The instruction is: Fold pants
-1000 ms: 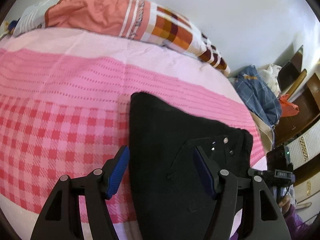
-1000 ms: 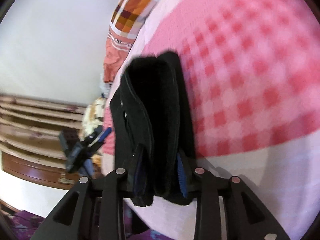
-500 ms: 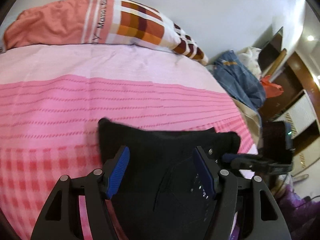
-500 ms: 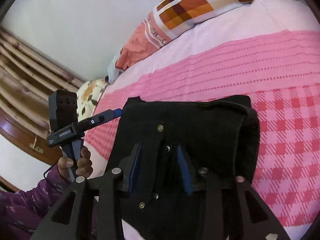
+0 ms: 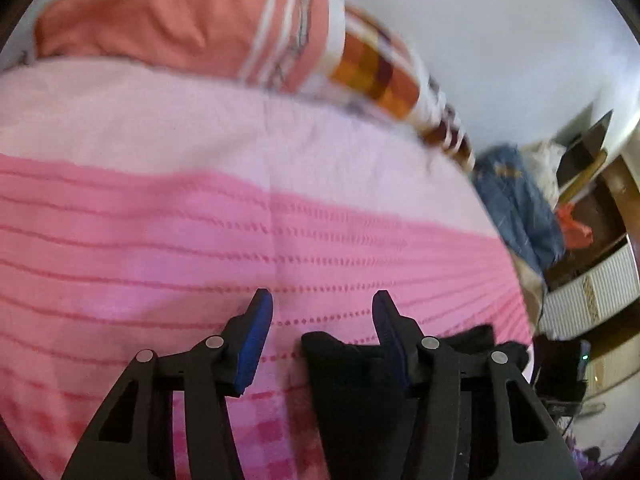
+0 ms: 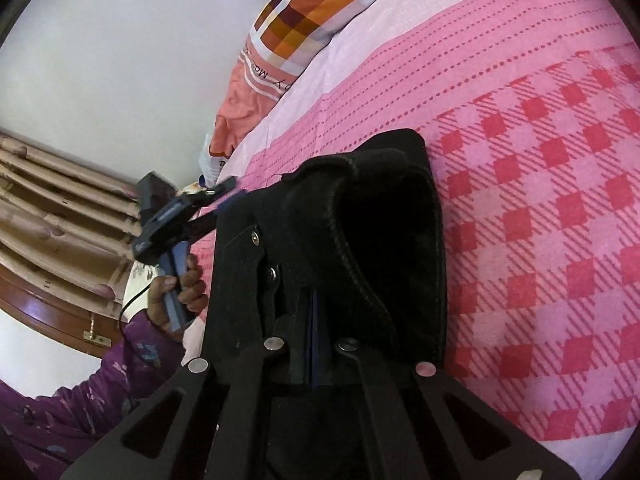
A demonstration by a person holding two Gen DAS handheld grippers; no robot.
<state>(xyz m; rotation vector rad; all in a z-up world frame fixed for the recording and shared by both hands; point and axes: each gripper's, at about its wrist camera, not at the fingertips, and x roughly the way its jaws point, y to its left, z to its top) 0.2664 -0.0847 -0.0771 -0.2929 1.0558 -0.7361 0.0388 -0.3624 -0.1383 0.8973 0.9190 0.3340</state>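
Observation:
The black pants (image 6: 360, 240) lie folded in a thick bundle on the pink bed sheet (image 6: 540, 160). My right gripper (image 6: 312, 312) is shut on the pants, its blue pads pressed together with black cloth over and around them. In the left wrist view the pants (image 5: 348, 392) show as a dark mass low and right of centre, under the right finger. My left gripper (image 5: 320, 320) is open and empty above the sheet (image 5: 200, 240). It also shows in the right wrist view (image 6: 216, 196), held by a hand at the left of the pants.
An orange and checked pillow (image 5: 240, 28) lies at the head of the bed, also in the right wrist view (image 6: 296, 28). Blue clothes (image 5: 516, 204) and wooden furniture (image 5: 600, 200) stand past the bed's right edge. A wooden bed frame (image 6: 60, 208) is at the left.
My left gripper has pulled back off the pants and now points at bare sheet. My right gripper has closed tight on the bundle and the pants have bunched up higher.

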